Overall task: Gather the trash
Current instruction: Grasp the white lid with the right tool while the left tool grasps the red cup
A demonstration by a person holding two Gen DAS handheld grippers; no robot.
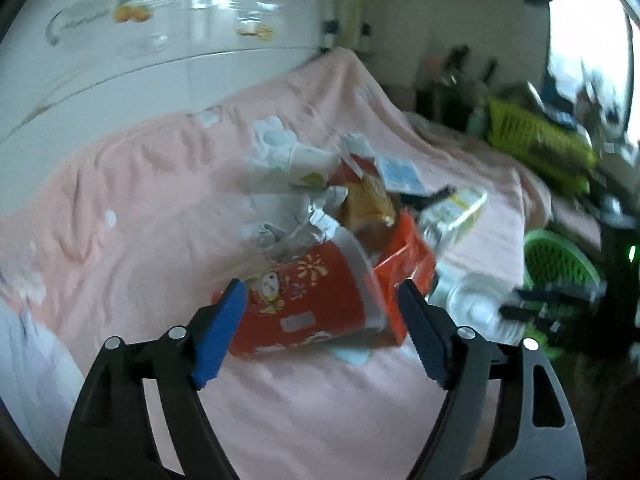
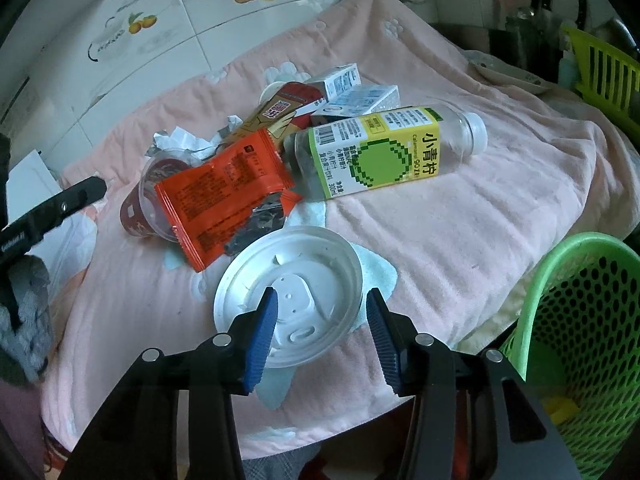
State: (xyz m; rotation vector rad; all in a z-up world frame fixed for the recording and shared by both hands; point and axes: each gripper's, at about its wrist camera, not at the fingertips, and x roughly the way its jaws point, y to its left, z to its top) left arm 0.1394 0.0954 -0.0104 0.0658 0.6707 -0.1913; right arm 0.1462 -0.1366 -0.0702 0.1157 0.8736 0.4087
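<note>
Both grippers are hanging with jaws apart and empty over the pink towel [image 2: 500, 208], the left gripper [image 1: 320, 308] straddling the tipped red cup [image 1: 296, 304], the right gripper [image 2: 322, 320] framing the white lid [image 2: 288, 296], likely because the green basket [image 2: 580, 312] is standing just beside it.

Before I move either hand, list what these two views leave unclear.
- Red cup: the left wrist view is motion-blurred, so its print is unreadable.
- Cup mouth: in the right wrist view the orange wrapper covers it, so its contents are hidden.
- Green basket: cut off by the right edge; only a yellow scrap shows inside.
- White lid: the right gripper, jaws open, hides its near rim.
- Small cartons: print too small to read.
</note>
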